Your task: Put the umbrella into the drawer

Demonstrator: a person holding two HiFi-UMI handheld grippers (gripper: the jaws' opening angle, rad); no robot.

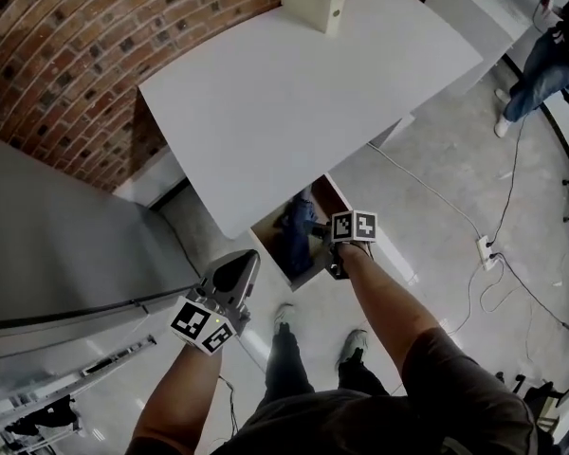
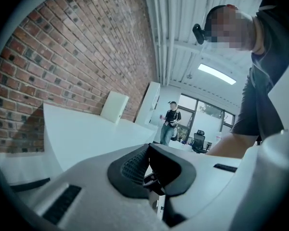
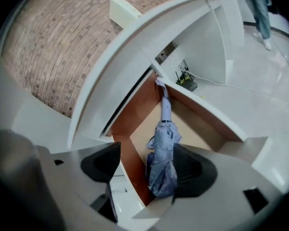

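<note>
Risk of jamming the open drawer [image 3: 130, 124] on closing, with the folded blue umbrella [image 3: 163, 153] inside and its tip hard in the far corner. Right tool [image 3: 148, 168] spread wide, empty, above it; left tool [image 2: 148, 170] closed on nothing. White tabletop [image 1: 294, 102] above the drawer, brick wall [image 1: 57, 55] behind, concrete floor [image 1: 436, 207], power strip [image 1: 486, 248].
</note>
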